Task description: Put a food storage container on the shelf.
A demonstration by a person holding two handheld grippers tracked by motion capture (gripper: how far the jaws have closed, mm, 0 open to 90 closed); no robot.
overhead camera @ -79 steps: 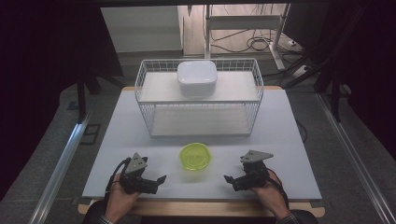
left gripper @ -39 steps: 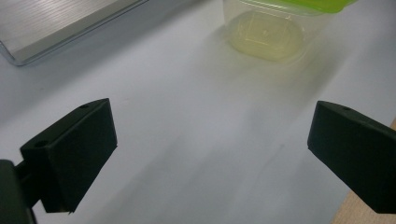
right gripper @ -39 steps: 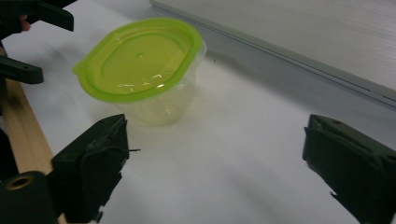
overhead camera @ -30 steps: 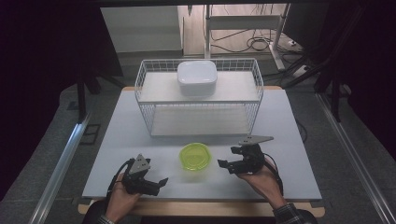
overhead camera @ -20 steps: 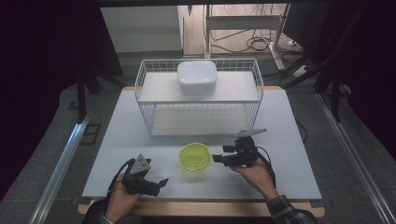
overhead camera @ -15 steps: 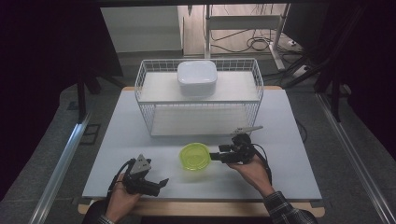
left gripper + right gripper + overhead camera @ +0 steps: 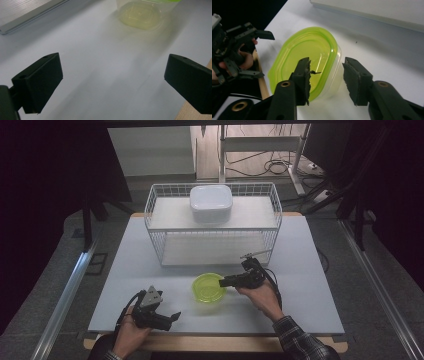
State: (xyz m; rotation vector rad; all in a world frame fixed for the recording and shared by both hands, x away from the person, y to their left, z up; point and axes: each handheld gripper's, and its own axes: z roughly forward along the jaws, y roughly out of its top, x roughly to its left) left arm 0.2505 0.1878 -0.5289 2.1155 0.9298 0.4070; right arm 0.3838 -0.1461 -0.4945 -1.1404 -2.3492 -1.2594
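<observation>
A clear tub with a lime-green lid (image 7: 209,288) sits on the white table, front centre. My right gripper (image 7: 222,281) reaches it from the right. In the right gripper view its jaws have just been closing and straddle the tub's (image 7: 312,50) near rim: one fingertip (image 7: 303,72) lies over the lid, the other (image 7: 355,80) stands just clear of the outer wall, so the gripper (image 7: 325,72) is open. My left gripper (image 7: 172,317) rests near the front left edge, open and with nothing in it (image 7: 112,75); the tub (image 7: 140,17) lies ahead of it.
A white wire shelf basket (image 7: 212,225) stands behind the tub, with a white lidded box (image 7: 210,203) on its top level. The table's wooden front edge (image 7: 225,342) runs just behind both hands. My left gripper (image 7: 249,50) appears beyond the tub.
My right gripper has moved left, up to the tub's right edge, and its jaws have narrowed around the rim. The left gripper and the tub have stayed put.
</observation>
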